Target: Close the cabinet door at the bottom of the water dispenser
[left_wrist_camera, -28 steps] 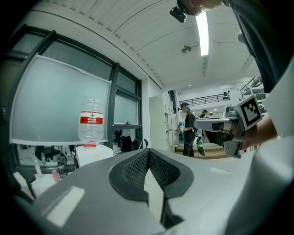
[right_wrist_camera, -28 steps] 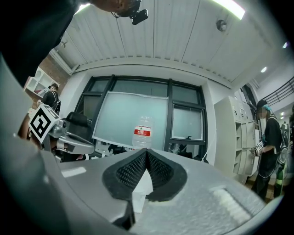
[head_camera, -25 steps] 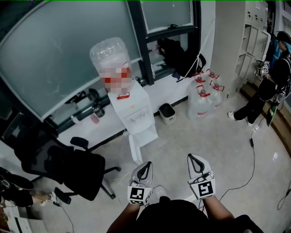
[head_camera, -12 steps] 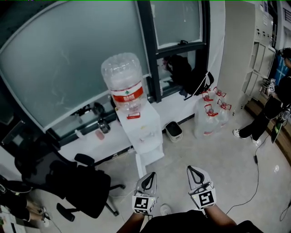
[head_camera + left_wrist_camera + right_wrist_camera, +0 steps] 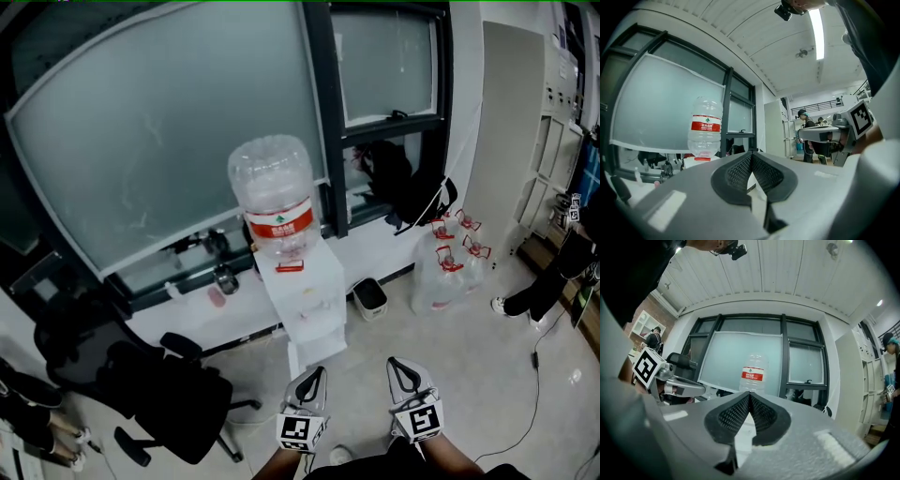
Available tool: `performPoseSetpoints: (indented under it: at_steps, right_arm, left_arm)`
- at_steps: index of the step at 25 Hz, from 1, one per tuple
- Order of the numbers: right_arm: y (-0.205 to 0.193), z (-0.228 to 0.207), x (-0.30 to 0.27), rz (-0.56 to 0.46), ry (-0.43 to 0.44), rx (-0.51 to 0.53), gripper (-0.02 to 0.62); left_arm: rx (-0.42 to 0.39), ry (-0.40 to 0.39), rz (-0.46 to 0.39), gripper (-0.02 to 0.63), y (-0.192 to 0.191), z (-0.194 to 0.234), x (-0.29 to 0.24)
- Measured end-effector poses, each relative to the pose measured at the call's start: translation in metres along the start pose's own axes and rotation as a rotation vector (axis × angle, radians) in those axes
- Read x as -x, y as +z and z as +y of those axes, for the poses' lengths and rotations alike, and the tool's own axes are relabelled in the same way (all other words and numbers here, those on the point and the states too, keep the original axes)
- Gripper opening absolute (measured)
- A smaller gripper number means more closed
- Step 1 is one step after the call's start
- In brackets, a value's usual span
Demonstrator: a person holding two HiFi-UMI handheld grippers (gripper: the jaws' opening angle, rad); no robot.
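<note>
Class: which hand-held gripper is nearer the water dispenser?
Left. The left hand-held gripper lies just in front of the dispenser; the right hand-held gripper sits off to the side.

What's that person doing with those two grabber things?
A person stands facing a white water dispenser with a big bottle on top, holding the left gripper and the right gripper out toward it. Both grippers are shut and empty. The cabinet door at the bottom seems to stand open, and neither gripper touches it yet. A black office chair sits off to the left.
</note>
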State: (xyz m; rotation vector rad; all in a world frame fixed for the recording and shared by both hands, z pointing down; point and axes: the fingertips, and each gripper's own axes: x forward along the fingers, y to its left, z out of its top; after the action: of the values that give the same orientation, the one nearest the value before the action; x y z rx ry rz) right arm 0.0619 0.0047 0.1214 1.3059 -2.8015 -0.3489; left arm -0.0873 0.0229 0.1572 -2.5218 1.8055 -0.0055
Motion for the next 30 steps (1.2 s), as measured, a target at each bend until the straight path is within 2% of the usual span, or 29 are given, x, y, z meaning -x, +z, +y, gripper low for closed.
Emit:
performPoseSetpoints:
  at_steps: [10,12,16,20,25,30]
  right_arm:
    - [-0.022,-0.045,-0.054,-0.026,0.131,-0.071,0.003]
    - [-0.026,-0.055,-0.065,-0.021,0.172,-0.058,0.003]
    - [-0.034,-0.076,-0.090,-0.032,0.251,-0.032,0.003]
    - [-0.039,-0.092,-0.110,-0.049,0.323,-0.053,0.003]
    - [-0.059,-0.086,-0.125,-0.009,0.435,-0.054,0.003]
    - [-0.073,-0.066,-0.137,0.006,0.465,-0.076,0.003]
  left_arm:
    - [0.006,0.145,0.069,0.018,-0.016,0.013,-0.045]
    - [0.007,0.183,0.082,0.018,-0.019,0.015,-0.056]
    - [0.017,0.268,0.075,0.018,-0.019,0.017,-0.077]
    - [0.031,0.343,0.071,0.018,-0.019,0.015,-0.089]
    - [0.062,0.427,0.095,0.018,-0.034,0.019,-0.090]
    - [0.082,0.455,0.150,0.018,-0.064,0.029,-0.075]
